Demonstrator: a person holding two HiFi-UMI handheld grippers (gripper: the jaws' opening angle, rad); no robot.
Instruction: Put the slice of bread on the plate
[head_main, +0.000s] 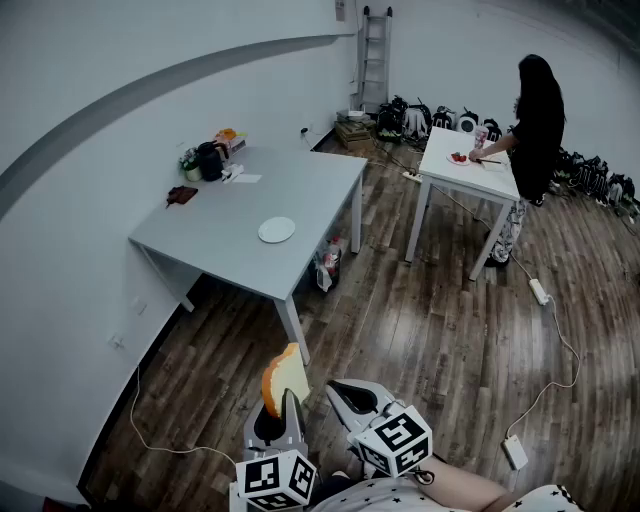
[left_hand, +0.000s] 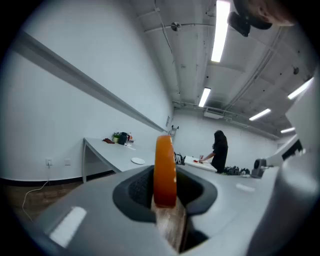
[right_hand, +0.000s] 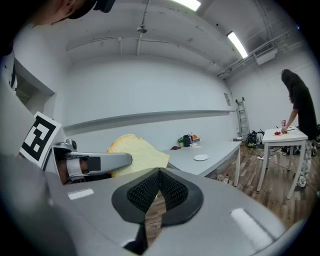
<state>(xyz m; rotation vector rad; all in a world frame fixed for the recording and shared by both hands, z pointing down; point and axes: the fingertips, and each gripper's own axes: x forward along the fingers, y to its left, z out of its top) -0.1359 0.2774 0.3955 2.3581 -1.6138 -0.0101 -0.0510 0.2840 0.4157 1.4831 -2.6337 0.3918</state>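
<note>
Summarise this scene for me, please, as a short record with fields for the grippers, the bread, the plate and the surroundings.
left gripper: shut on the slice of bread, held upright
right gripper: jaws together, nothing between them
slice of bread: in the left gripper, over the wooden floor, short of the table
plate: white, bare, on the grey table, near its front edge
small items: at the grey table's far end
person: standing at the white table, far right
task status: bread not yet on the plate
</note>
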